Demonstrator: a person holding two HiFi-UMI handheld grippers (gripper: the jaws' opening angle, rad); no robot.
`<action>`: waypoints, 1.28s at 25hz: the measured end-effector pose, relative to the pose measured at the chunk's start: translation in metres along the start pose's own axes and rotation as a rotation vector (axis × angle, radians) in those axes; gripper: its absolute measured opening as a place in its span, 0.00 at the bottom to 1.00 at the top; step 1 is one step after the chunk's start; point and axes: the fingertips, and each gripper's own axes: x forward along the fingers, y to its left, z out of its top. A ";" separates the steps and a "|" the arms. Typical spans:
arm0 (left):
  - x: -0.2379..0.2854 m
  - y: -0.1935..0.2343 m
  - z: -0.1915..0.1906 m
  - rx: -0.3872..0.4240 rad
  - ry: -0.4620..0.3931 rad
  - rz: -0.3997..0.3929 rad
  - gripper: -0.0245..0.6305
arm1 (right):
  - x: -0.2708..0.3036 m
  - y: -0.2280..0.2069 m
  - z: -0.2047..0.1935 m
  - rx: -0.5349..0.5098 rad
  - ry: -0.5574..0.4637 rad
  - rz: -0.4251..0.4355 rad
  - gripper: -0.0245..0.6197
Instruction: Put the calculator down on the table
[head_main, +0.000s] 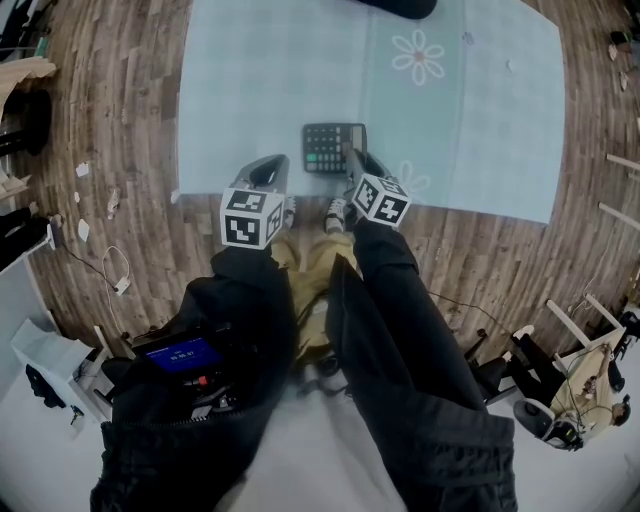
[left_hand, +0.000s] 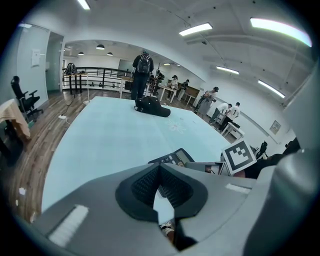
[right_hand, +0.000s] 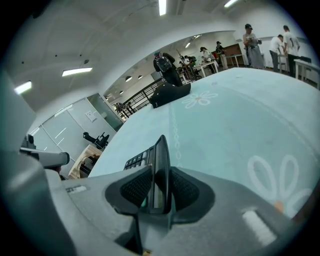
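calculator (right_hand: 142, 159) on table (right_hand: 240, 120), between right tool (right_hand: 159, 176) jaws

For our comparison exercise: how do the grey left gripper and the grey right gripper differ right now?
The grey left gripper has its jaws together, empty; the grey right gripper has its jaws apart around the flat black calculator's edge. The left gripper sits beside the calculator; the right reaches its near right corner. Both carry black-and-white marker cubes and point down at the pale blue cloth.

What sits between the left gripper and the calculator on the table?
Nothing but a bare strip of the pale blue tablecloth separates the left gripper from the calculator; the head view shows it.
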 end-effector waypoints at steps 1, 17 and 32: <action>0.000 0.000 -0.001 -0.001 0.001 -0.001 0.04 | 0.001 -0.001 -0.001 0.000 0.005 -0.002 0.21; -0.004 -0.015 0.041 0.038 -0.115 -0.017 0.04 | -0.036 -0.009 0.053 -0.022 -0.165 -0.021 0.28; -0.075 -0.084 0.217 0.181 -0.495 -0.081 0.04 | -0.161 0.096 0.243 -0.263 -0.599 0.102 0.17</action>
